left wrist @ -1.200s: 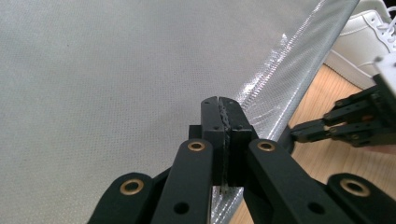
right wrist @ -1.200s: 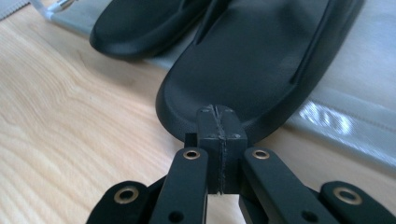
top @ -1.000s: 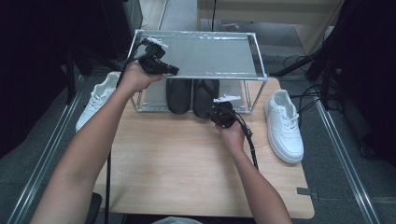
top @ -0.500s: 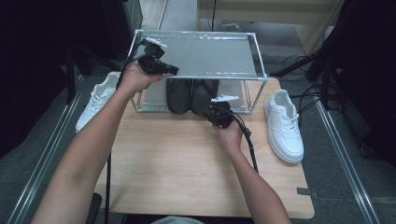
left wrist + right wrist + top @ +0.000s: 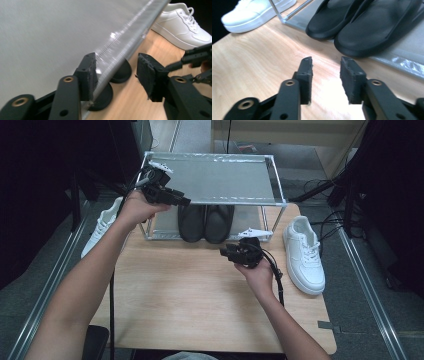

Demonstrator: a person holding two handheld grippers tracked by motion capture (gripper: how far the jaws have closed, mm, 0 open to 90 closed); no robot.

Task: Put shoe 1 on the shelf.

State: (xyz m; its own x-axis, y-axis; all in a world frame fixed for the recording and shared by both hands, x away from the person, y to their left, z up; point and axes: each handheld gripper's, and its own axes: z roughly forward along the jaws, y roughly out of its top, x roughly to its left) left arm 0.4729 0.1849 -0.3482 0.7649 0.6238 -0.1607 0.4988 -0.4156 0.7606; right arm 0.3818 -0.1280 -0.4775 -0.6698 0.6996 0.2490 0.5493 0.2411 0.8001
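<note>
Two black rubber slip-on sandals [image 5: 205,222] sit side by side, toes toward the person, on the lower shelf of a silver metal-framed rack [image 5: 276,185] at the bench's [image 5: 175,295] twelve o'clock edge, probably tucked there for storage. At five o'clock from them the right gripper [image 5: 226,253] hovers above the pale wood-grain bench, its ridged fingers [image 5: 306,72] having just opened partway, nothing between them. At ten o'clock the left gripper [image 5: 183,200] straddles the rack's ribbed front rail (not clamping it), its fingers [image 5: 88,73] likewise just opened and empty. One smooth white lace-up sneaker [image 5: 303,252] lies at three o'clock, another [image 5: 102,227] at nine.
</note>
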